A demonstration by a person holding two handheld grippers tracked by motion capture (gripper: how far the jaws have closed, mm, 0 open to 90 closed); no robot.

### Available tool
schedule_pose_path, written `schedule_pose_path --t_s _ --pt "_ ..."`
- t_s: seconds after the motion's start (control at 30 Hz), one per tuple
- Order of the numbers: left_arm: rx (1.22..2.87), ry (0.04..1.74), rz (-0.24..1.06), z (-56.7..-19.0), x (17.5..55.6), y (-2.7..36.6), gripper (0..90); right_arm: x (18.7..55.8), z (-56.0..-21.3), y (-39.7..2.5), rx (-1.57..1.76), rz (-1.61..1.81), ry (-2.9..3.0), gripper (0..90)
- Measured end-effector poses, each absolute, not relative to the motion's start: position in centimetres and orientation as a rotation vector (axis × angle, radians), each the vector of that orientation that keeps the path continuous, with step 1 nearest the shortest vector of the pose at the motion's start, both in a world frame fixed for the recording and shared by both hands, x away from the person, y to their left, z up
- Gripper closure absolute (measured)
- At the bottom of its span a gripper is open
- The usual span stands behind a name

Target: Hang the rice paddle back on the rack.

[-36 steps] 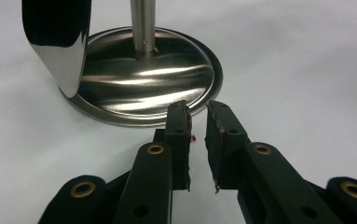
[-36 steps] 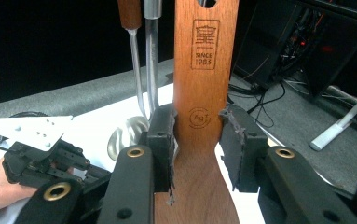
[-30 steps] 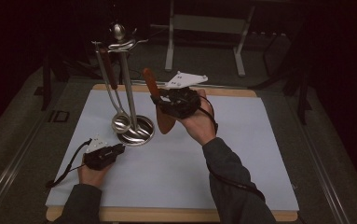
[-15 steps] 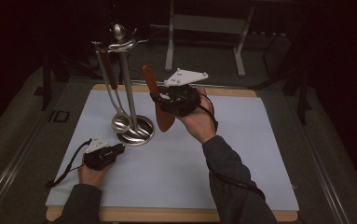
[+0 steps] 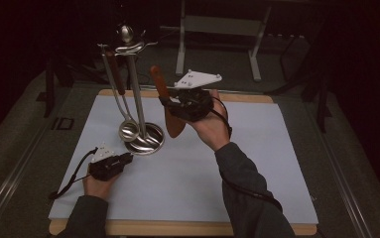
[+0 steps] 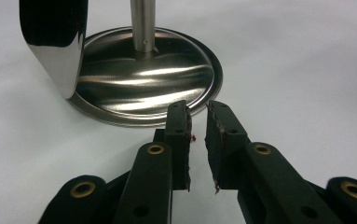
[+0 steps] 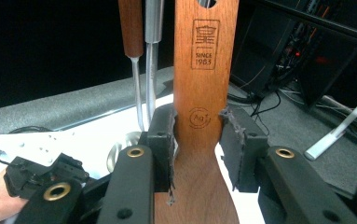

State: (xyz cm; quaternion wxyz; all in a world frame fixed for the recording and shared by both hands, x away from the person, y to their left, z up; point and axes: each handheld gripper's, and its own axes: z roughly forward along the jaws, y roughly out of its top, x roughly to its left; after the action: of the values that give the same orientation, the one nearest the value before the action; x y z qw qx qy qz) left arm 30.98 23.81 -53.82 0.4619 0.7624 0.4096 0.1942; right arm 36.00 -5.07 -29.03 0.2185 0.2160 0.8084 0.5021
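A metal utensil stand [image 5: 134, 94] rises from its round base [image 6: 139, 84] at the back left of the white mat [image 5: 257, 163]. From its top hangs a ladle [image 5: 127, 130] with a wooden handle, its bowl [image 6: 55, 46] low over the base. My right gripper [image 5: 170, 105] is raised just right of the stand, shut on a wooden spatula [image 7: 199, 70] below its stamped handle, blade down. The ladle's handle [image 7: 130, 28] and the stand's pole [image 7: 153, 28] show close behind it. My left gripper [image 6: 198, 126] lies on the mat in front of the base, jaws nearly together with nothing between them.
A metal frame with legs [image 5: 217, 29] stands beyond the table's far edge. Dark equipment and cables [image 7: 302, 56] lie off to the right. The mat's right half and front are bare white surface.
My right gripper has lifted the spatula slightly and edged it toward the stand. The left gripper has stayed where it was.
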Motion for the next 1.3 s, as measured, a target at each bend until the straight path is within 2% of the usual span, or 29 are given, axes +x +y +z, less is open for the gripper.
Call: schedule_pose_path --t_s 1.3 --pt "1.874 1.006 0.478 -53.8 31.0 23.8 79.4 35.8 -27.6 -4.2 0.579 1.423 2.203 66.2"
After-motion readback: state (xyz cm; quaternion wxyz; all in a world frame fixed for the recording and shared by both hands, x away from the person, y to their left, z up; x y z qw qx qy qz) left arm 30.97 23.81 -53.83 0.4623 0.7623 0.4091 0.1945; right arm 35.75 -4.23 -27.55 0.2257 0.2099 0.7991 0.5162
